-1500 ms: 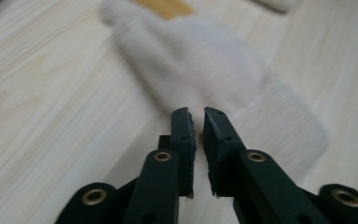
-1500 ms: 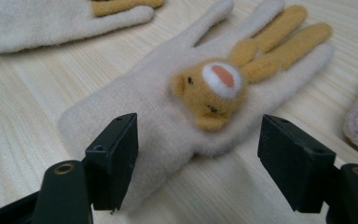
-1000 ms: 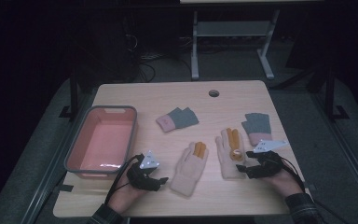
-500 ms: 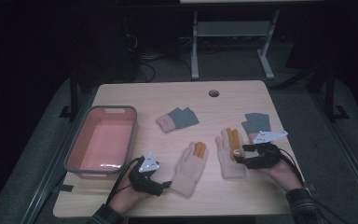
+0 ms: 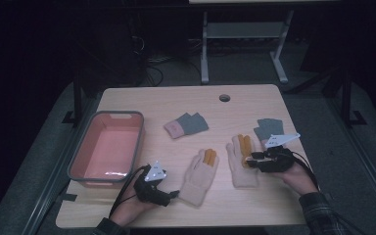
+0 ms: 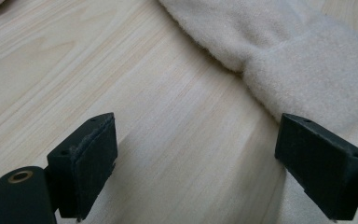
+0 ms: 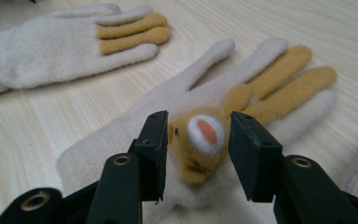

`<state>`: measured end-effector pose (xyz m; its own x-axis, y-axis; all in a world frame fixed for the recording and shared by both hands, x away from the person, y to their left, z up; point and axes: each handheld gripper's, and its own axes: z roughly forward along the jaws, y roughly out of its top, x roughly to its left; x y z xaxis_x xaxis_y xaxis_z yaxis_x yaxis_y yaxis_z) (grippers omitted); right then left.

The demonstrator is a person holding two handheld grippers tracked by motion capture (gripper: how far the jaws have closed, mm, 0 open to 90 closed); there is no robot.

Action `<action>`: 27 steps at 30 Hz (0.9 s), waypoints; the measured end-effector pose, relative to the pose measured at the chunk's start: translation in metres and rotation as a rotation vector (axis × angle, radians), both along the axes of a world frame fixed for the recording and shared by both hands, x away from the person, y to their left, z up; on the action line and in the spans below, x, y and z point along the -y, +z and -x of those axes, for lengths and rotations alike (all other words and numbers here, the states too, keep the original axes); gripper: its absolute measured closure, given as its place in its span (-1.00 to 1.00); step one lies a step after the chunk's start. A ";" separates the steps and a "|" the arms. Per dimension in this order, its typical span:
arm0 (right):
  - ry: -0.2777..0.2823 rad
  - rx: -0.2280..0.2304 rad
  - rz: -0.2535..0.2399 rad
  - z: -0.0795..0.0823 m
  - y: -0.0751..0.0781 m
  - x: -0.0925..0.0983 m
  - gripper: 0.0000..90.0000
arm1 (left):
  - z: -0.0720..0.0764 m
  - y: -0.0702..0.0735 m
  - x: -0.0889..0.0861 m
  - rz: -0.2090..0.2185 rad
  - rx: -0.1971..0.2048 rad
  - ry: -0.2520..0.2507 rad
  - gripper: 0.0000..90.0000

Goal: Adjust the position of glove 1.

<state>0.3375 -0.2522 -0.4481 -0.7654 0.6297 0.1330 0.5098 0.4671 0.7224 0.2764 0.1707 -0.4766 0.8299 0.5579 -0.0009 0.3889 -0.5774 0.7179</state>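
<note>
Two cream gloves with orange fingers lie palm-up near the table's front. My left gripper [image 5: 174, 195] [image 6: 196, 154] rests low by the cuff of the left cream glove [image 5: 198, 178] [image 6: 307, 70]. It is open, its jaws have just been opening, and only bare wood lies between them. My right gripper [image 5: 250, 160] [image 7: 198, 154] hovers over the right cream glove [image 5: 241, 171] [image 7: 98, 149]. Its jaws have just been closing and now straddle the glove's orange animal-face patch [image 7: 205, 135], with a thin gap still showing. The other cream glove [image 7: 56, 42] lies beyond.
A pink tub [image 5: 138, 142] with a grey rim stands at the left. A grey and pink glove [image 5: 186, 125] lies mid-table and a grey glove [image 5: 269, 128] just past my right gripper. The table [image 5: 176, 98] has a round hole [image 5: 224, 98] near its far edge.
My right hand has shifted a little up the table and inward over the right cream glove, and its jaws have narrowed around the patch. The left hand has stayed put.
</note>
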 end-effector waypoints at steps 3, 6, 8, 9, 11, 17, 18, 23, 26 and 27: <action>0.020 0.002 -0.009 -0.003 -0.003 -0.002 0.07 | 0.000 0.000 0.000 0.000 0.000 0.000 -0.73; 0.030 -0.009 0.008 -0.007 -0.009 -0.006 0.00 | 0.000 0.000 0.000 0.000 0.000 0.000 -0.73; 0.022 -0.023 0.037 -0.008 -0.013 -0.010 0.00 | 0.000 0.000 0.000 0.001 0.000 0.001 -0.73; 0.024 -0.016 0.053 -0.009 -0.015 -0.011 0.00 | 0.000 0.000 0.000 0.001 0.000 0.001 -0.73; 0.014 -0.016 0.058 -0.010 -0.016 -0.012 0.11 | 0.000 0.000 0.000 0.000 0.000 0.000 -0.73; -0.006 -0.010 0.058 -0.008 -0.014 -0.012 0.36 | 0.000 0.000 0.000 0.000 0.000 0.000 -0.73; -0.008 -0.009 0.059 -0.007 -0.013 -0.013 0.37 | 0.000 0.000 0.000 0.001 0.000 0.000 -0.73; -0.019 0.021 0.047 -0.004 -0.006 -0.012 0.41 | 0.000 0.000 0.000 0.000 0.000 0.000 -0.73; -0.030 0.037 0.025 -0.002 0.001 -0.010 0.42 | 0.000 0.000 0.000 0.000 0.000 0.000 -0.73; -0.035 0.043 0.023 -0.001 0.003 -0.009 0.42 | 0.000 0.000 0.000 -0.001 0.000 0.000 -0.73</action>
